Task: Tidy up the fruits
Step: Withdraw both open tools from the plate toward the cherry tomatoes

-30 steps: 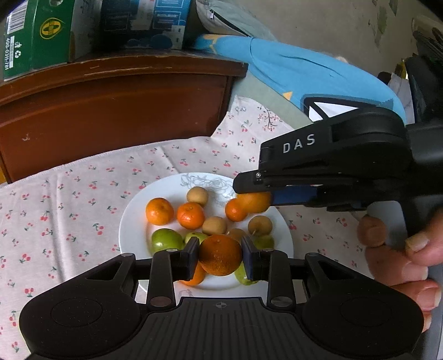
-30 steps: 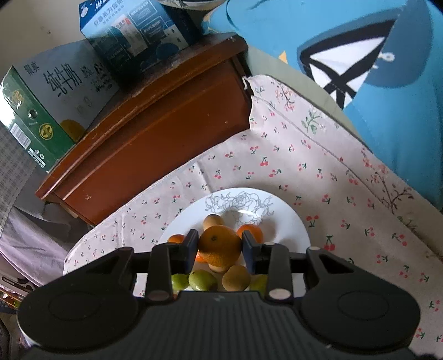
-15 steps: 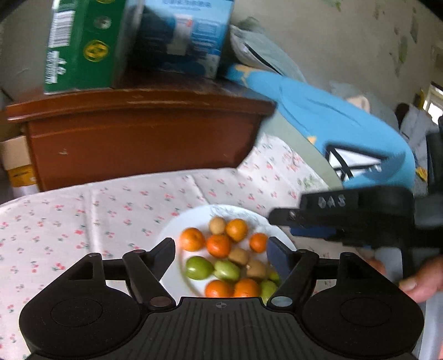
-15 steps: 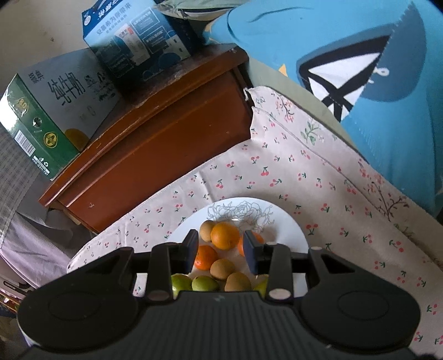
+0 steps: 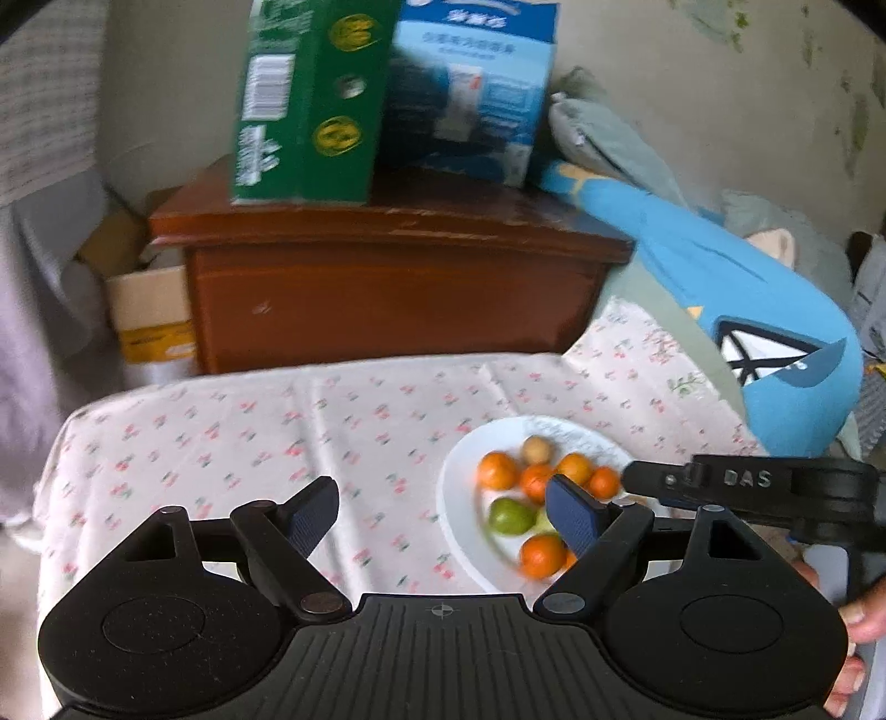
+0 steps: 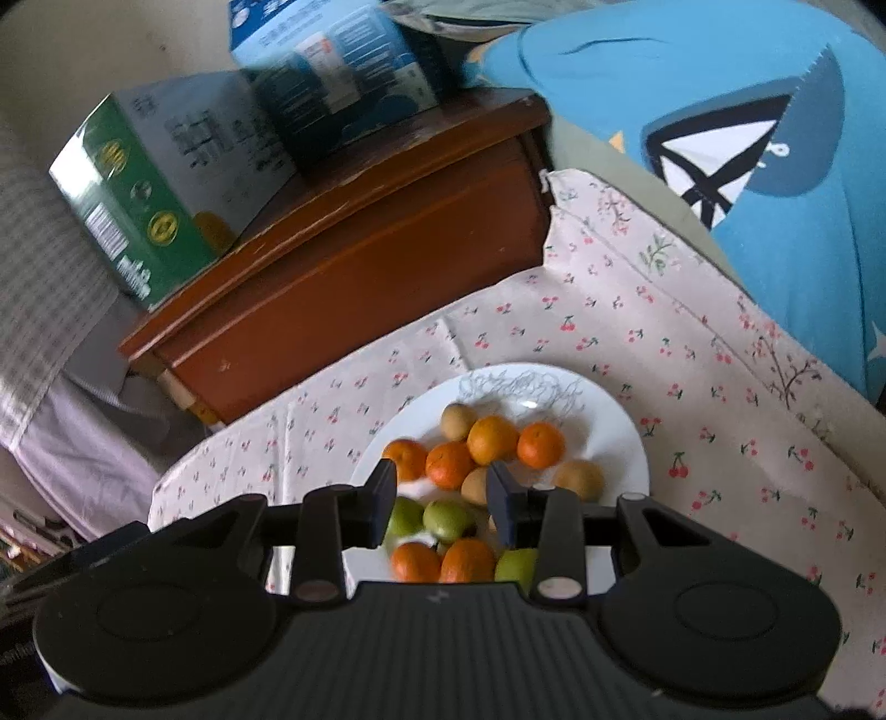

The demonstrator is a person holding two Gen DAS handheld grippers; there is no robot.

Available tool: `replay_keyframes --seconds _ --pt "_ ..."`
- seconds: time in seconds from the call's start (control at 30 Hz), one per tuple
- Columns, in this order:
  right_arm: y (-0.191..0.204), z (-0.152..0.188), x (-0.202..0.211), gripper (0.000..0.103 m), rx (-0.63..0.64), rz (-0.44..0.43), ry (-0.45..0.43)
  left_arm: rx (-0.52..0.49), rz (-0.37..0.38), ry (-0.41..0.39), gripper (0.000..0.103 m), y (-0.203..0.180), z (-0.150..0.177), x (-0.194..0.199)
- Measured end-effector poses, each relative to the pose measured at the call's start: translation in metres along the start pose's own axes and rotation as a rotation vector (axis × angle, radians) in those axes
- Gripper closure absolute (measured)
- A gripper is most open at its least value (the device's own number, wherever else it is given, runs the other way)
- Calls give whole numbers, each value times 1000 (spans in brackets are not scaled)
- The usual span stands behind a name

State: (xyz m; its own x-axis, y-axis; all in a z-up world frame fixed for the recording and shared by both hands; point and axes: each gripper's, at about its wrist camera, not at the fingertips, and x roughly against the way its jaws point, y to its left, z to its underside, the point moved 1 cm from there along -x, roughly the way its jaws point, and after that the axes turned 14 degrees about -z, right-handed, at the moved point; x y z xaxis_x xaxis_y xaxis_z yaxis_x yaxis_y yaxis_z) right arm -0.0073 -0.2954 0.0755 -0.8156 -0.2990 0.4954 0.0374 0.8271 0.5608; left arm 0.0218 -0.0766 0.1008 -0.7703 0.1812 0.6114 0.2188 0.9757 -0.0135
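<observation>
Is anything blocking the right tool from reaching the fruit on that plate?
Nothing visible does. The right tool hangs open directly above the fruit piled on the white plate, with only air between. The left tool sits off to the side.

The right gripper [image 5: 745, 484] carries the letters "DAS"; print on both cartons is too blurred to read.

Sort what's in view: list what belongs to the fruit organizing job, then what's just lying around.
Job:
- white plate
- oranges
- green fruits
- tan fruits
- left gripper, open
- right gripper, open

Lying about:
- green carton
- blue box
- wooden cabinet
- blue cushion
- cherry-print cloth
</observation>
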Motion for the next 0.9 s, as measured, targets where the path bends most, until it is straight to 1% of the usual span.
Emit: replay_keyframes --seconds 0.17,0.23,0.33,0.53,0.7,0.8,0.9 --pt "12 25 2 66 9 -12 26 8 -87 -2 20 15 8 11" --pt "19 37 3 66 22 -14 39 7 -108 0 20 19 11 14" --pt "29 56 3 66 34 -29 65 18 -115 16 20 25 15 17" --pt "44 90 -3 66 64 -31 113 44 -137 61 20 37 25 18" --pt "52 109 -11 66 92 -26 141 58 -175 71 20 44 32 22" --pt "55 116 -19 66 110 -32 161 77 -176 83 20 49 34 22" --pt "59 122 -27 66 141 -34 161 77 -189 92 20 51 36 19"
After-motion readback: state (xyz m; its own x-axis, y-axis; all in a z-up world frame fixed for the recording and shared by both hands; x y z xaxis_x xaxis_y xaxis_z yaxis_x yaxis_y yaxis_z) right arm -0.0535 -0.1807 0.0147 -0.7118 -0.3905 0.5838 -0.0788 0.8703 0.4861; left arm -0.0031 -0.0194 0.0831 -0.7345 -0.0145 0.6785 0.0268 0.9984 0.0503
